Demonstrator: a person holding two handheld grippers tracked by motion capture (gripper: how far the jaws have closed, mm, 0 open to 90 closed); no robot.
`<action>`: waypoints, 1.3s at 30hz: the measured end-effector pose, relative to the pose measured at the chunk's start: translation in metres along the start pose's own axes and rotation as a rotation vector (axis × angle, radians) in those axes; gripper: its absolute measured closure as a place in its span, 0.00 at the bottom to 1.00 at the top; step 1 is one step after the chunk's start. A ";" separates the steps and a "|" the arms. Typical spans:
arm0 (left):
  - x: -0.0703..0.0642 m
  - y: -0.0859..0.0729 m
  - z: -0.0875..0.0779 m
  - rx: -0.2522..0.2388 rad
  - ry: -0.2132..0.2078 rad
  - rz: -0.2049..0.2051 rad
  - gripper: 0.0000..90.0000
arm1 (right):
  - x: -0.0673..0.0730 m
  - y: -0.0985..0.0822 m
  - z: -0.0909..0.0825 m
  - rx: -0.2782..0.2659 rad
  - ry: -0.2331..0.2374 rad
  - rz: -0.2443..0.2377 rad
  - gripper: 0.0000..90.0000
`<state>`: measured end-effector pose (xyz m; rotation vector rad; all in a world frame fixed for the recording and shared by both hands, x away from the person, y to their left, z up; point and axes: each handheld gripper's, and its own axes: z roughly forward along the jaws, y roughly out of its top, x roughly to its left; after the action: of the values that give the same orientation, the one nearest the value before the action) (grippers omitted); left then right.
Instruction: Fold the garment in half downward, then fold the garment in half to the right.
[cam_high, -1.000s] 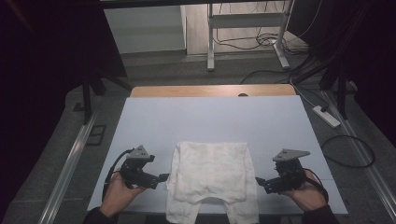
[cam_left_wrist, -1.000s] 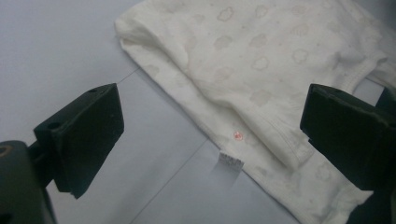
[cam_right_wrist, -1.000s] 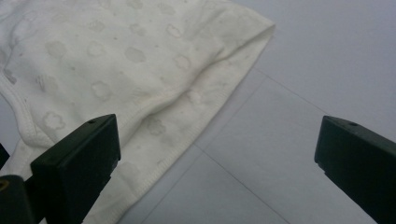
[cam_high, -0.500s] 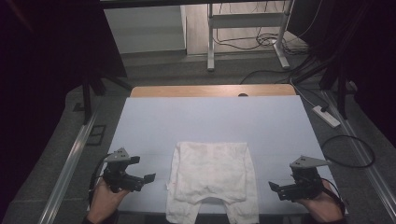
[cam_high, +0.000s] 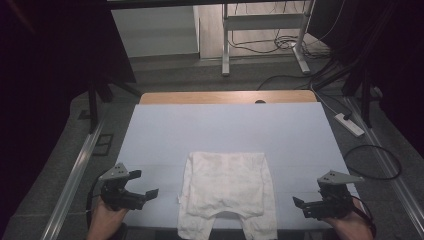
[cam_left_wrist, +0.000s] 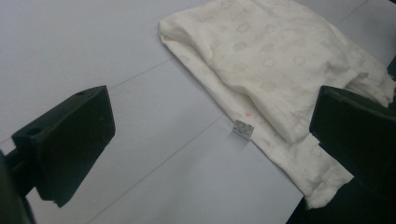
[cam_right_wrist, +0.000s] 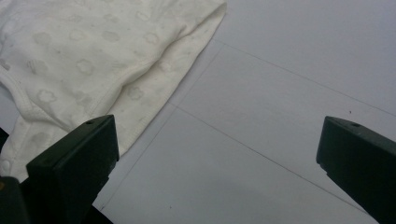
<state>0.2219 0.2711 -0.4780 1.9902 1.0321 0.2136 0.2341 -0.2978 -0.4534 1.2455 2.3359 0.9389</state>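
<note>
While both grippers stand off to the sides with nothing between their jaws, the cream baby garment (cam_high: 227, 192) lies flat at the lower middle of the high view, its two leg ends hanging over the near edge of the white table (cam_high: 225, 130). The left gripper (cam_high: 145, 193), lower left of that frame, has just been opening and is now spread wide, empty; the right gripper (cam_high: 300, 205), lower right, is likewise spread and empty.

The chief risk, as I judge it, is the overhang: a pull toward the bottom of the frame could drag the soft cloth off the table. The fabric is thin and layered, so a jaw closing on its edge may catch only the top layer, or both layers where one was wanted, and the fold would come out crooked. In the left gripper view a small label (cam_left_wrist: 243, 129) sticks out at the hem, right of centre; pinching that alone would lift the garment unevenly.
</note>
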 end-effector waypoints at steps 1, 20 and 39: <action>0.000 -0.001 -0.001 -0.001 0.004 0.000 0.00 | 0.000 0.000 0.000 0.002 -0.002 0.000 0.00; 0.000 -0.002 0.000 0.017 -0.001 0.004 0.01 | 0.000 -0.001 0.000 0.027 0.001 -0.002 0.00; 0.004 0.002 0.004 -0.003 -0.002 0.015 0.01 | 0.002 0.008 0.003 -0.013 0.075 -0.053 0.00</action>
<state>0.2281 0.2713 -0.4795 1.9959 1.0148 0.2213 0.2394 -0.2914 -0.4497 1.1562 2.4039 0.9984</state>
